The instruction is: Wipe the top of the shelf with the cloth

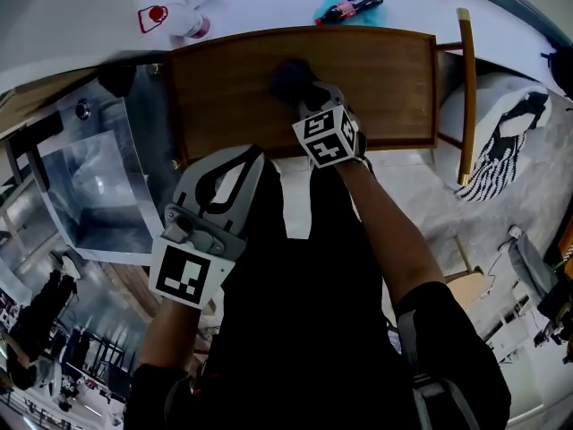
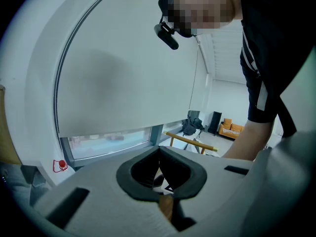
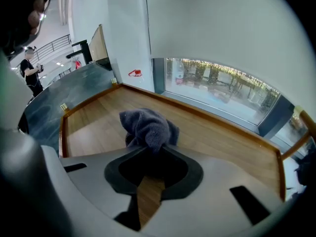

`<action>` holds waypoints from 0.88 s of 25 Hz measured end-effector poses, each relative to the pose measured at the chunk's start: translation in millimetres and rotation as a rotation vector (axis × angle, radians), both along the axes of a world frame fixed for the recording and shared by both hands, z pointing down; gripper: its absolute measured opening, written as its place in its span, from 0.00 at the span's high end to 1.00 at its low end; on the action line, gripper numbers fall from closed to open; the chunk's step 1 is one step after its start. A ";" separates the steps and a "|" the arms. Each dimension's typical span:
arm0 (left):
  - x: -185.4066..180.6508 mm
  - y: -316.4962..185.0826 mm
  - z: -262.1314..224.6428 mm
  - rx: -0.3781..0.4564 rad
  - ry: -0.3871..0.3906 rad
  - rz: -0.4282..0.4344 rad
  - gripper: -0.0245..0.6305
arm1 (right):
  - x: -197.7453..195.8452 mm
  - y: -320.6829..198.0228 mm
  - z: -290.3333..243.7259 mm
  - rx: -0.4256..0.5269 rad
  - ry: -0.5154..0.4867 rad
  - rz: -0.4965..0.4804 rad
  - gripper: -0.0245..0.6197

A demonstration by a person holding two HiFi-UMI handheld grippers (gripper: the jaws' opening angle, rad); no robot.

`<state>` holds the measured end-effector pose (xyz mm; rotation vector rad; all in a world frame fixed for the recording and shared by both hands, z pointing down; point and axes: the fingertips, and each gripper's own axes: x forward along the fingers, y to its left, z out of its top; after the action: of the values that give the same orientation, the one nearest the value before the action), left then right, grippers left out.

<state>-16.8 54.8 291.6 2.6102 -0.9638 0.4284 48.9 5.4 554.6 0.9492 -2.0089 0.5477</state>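
The shelf top [image 1: 376, 83] is a brown wooden board with a raised rim, at the upper middle of the head view. A dark grey cloth [image 1: 291, 79] lies bunched on it near the middle. My right gripper [image 1: 309, 97] is shut on the cloth, and in the right gripper view the cloth [image 3: 148, 127] is pinched at the jaw tips of that gripper [image 3: 153, 144] over the shelf top [image 3: 222, 137]. My left gripper [image 1: 228, 182] hangs back below the shelf's front edge, tilted upward; in the left gripper view its jaws [image 2: 159, 149] meet at the tips with nothing held.
A metal-lined open compartment [image 1: 98, 200] sits left of the shelf. A wooden rail [image 1: 466, 92] runs along the shelf's right side. A bottle on a blue patch [image 1: 349, 7] lies beyond the shelf. A window and roller blind [image 3: 222, 90] are behind the shelf.
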 end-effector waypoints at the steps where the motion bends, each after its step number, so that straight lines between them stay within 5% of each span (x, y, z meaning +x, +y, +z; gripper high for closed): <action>1: 5.1 -1.2 0.1 0.000 0.001 0.006 0.93 | 5.7 -0.5 0.0 -0.001 0.001 0.007 0.87; 22: 98.0 -13.3 4.6 -0.010 0.006 0.123 0.93 | 119.8 -4.7 1.3 0.001 0.024 0.139 0.87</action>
<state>81.2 41.5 296.1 2.6694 -0.7993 0.4541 168.7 0.7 555.9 1.0966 -1.9317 0.6085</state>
